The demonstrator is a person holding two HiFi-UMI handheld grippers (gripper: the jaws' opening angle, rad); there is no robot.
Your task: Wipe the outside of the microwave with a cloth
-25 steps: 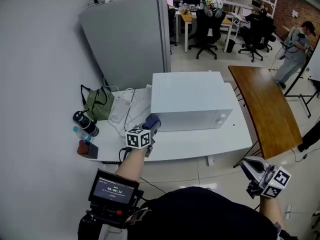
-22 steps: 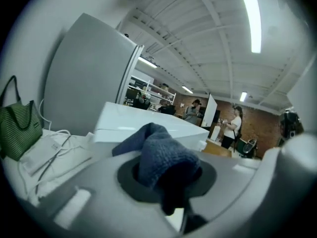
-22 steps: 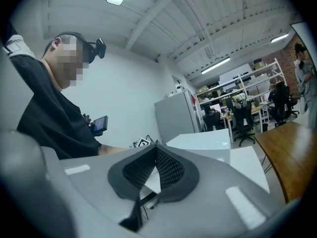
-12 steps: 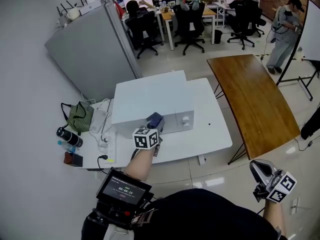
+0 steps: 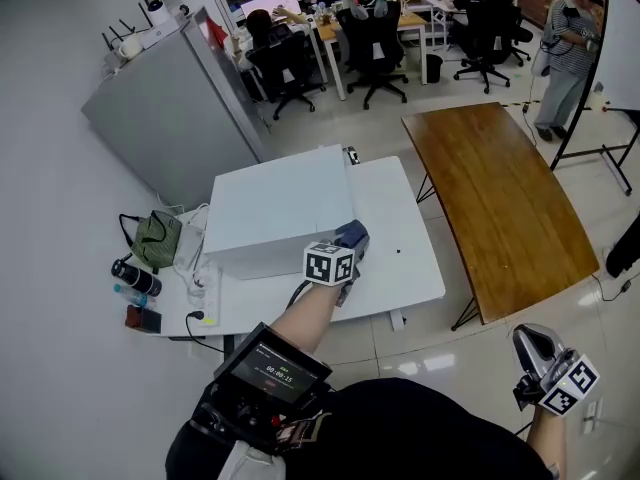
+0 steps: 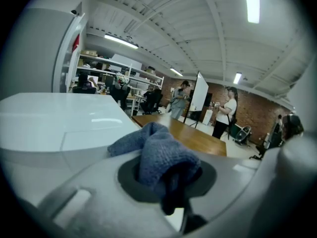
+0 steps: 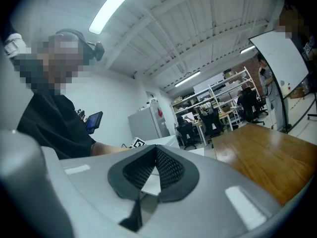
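Buried tips, tiny clutter
The left tongs' tips are buried in the cloth. The microwave's front is only a sliver from the head view, and the items at the bench's left end are too small to name.

The crumpled blue cloth is nubbly, matt towelling. The left claw holding it is smooth, matt grey plastic. The boxy white microwave has a smooth casing with a soft sheen, perhaps painted metal. The long brown wooden table is polished, and the pale floor tiles shine.
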